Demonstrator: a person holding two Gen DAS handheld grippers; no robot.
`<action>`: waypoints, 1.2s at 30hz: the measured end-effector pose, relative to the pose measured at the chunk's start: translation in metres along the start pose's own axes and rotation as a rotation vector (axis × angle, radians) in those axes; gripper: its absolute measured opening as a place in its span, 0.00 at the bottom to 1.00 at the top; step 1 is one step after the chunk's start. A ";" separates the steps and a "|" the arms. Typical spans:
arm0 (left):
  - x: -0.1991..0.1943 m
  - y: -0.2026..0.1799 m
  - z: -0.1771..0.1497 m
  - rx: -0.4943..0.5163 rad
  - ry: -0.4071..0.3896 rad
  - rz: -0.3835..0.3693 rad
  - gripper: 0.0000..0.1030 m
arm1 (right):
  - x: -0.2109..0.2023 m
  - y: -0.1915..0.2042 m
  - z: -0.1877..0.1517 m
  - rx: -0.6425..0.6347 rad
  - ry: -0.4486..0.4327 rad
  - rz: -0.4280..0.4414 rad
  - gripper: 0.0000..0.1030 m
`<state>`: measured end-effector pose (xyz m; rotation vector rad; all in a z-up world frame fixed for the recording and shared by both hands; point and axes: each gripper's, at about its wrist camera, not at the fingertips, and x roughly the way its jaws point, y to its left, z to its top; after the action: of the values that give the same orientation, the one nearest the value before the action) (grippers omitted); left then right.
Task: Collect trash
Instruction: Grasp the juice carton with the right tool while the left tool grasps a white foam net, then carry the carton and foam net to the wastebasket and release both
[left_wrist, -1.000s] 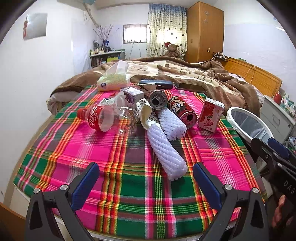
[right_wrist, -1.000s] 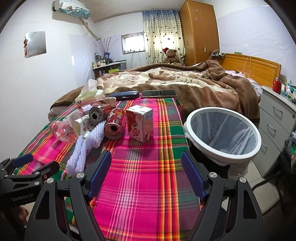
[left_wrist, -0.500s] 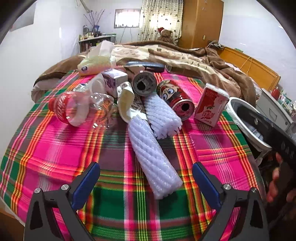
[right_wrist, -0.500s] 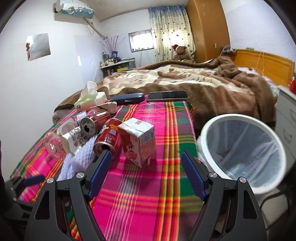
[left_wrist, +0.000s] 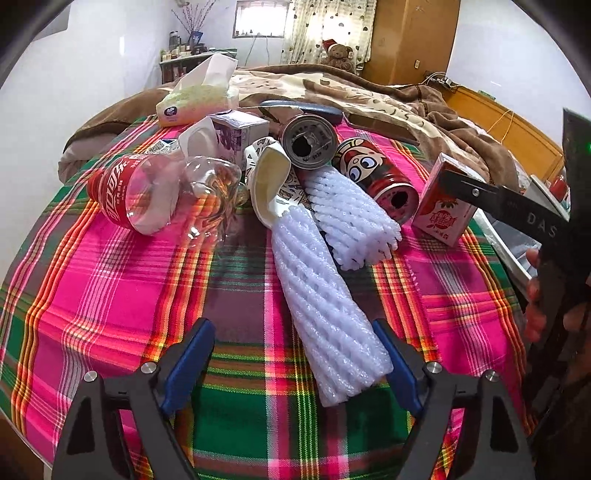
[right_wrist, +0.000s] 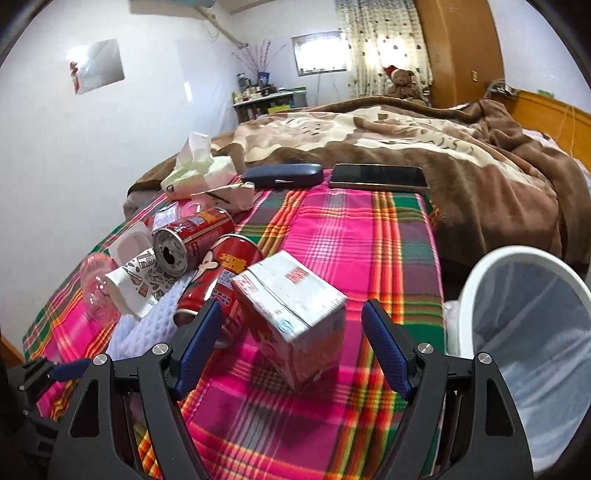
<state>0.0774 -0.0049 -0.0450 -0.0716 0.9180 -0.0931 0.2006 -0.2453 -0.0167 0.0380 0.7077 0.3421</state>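
A long white foam net sleeve (left_wrist: 321, 302) lies on the plaid cloth (left_wrist: 110, 288), its near end between the fingers of my left gripper (left_wrist: 291, 354). The jaws are closing: the right pad is beside the foam, the left pad well clear of it. My right gripper (right_wrist: 291, 343) stands open around a red and white drink carton (right_wrist: 295, 306), its pads not touching it. Behind lie two red cans (right_wrist: 192, 240), a paper cup (left_wrist: 269, 184), a second foam sleeve (left_wrist: 351, 218) and a clear cola bottle (left_wrist: 147, 192).
A white bin with a liner (right_wrist: 524, 332) stands off the bed's right edge. A phone (right_wrist: 376, 177), a dark glasses case (right_wrist: 284, 173) and a tissue pack (left_wrist: 195, 99) lie at the far end by the brown blanket (right_wrist: 443, 155). A purple carton (left_wrist: 236, 133) stands behind the bottle.
Both grippers have come forward and lower toward the pile. The left jaws have narrowed around the foam sleeve's end. The right gripper now straddles the carton.
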 end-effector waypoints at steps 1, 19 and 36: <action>0.000 0.001 0.001 -0.001 0.001 0.003 0.80 | 0.002 0.001 0.001 -0.013 0.005 -0.002 0.77; -0.002 0.028 0.011 -0.105 -0.014 0.015 0.27 | -0.007 0.011 0.000 -0.076 -0.038 -0.002 0.36; -0.047 -0.014 0.021 -0.036 -0.117 -0.056 0.26 | -0.047 -0.005 -0.001 -0.020 -0.115 -0.012 0.35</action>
<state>0.0653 -0.0131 0.0059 -0.1354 0.8012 -0.1234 0.1686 -0.2652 0.0116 0.0346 0.5899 0.3332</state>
